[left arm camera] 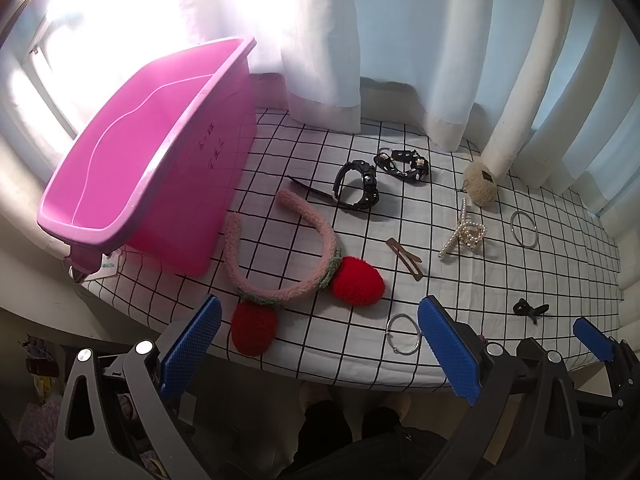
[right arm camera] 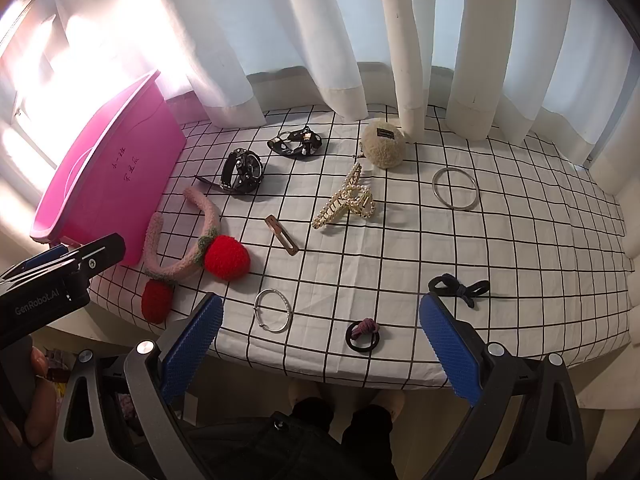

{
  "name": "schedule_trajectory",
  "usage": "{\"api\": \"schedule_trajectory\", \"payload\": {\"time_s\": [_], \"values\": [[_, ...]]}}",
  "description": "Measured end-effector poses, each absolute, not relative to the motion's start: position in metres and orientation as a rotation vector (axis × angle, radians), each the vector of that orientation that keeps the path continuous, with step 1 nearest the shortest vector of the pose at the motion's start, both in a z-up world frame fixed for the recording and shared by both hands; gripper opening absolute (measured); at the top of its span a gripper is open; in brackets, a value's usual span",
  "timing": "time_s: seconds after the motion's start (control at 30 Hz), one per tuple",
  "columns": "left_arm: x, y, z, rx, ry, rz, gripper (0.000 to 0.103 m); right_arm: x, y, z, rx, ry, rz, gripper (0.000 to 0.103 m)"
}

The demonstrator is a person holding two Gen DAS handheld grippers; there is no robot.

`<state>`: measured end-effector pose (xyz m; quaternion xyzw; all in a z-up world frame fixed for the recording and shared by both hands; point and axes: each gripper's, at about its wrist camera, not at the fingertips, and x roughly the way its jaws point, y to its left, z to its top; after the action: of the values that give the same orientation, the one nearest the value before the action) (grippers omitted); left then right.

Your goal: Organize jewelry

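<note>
Jewelry lies scattered on a checked tablecloth (right arm camera: pixel 480 260). A pink headband with red strawberries (left arm camera: pixel 288 276) (right arm camera: pixel 200 256) lies beside the empty pink bin (left arm camera: pixel 132 184) (right arm camera: pixel 100 196). Behind it sit a black watch (left arm camera: pixel 358 190) (right arm camera: pixel 242 172) and a black chain piece (left arm camera: pixel 404 165) (right arm camera: pixel 296 143). A pearl claw clip (left arm camera: pixel 466 236) (right arm camera: pixel 348 200), brown hair clip (left arm camera: pixel 404 258) (right arm camera: pixel 282 235), fluffy cream pompom (right arm camera: pixel 383 143) and silver bangles (right arm camera: pixel 273 310) (right arm camera: pixel 455 189) lie mid-table. My left gripper (left arm camera: pixel 320 344) hovers open over the near edge, empty. My right gripper (right arm camera: pixel 320 344) stands open and empty over a purple hair tie (right arm camera: pixel 363 335).
A dark bow hair tie (right arm camera: pixel 460 286) (left arm camera: pixel 530 309) lies at the right. White curtains (right arm camera: pixel 360 40) hang along the table's far edge. The person's dark trousers (right arm camera: pixel 332 420) show below the near edge. The left gripper's body (right arm camera: pixel 48 284) is at the right wrist view's left side.
</note>
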<state>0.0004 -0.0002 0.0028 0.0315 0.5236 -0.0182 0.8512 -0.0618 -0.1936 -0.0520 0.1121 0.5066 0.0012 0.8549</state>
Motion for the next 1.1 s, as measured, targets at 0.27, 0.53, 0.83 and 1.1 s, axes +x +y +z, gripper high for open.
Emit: {"api": "schedule_trajectory", "payload": {"time_s": [0.27,0.53,0.83,1.1], "values": [[0.0006,0.0011,0.0020,0.066,1.103,-0.039,0.097,-0.0622,-0.1945,-0.0512,0.243,1.069,0.003,0.094],[0.0004,0.0009,0.0019,0.068,1.103,-0.040,0.097,-0.0617,-0.1942,-0.0494,0.244,1.068,0.003,0.094],[-0.0007,-0.0016,0.0022,0.068,1.102,-0.042,0.097,-0.0621,-0.1945,-0.0484,0.246,1.069,0.004,0.094],[-0.0043,-0.0013,0.0020,0.067,1.100,-0.040,0.097,-0.0624,-0.1929,-0.0476,0.246,1.067,0.004,0.094]]}}
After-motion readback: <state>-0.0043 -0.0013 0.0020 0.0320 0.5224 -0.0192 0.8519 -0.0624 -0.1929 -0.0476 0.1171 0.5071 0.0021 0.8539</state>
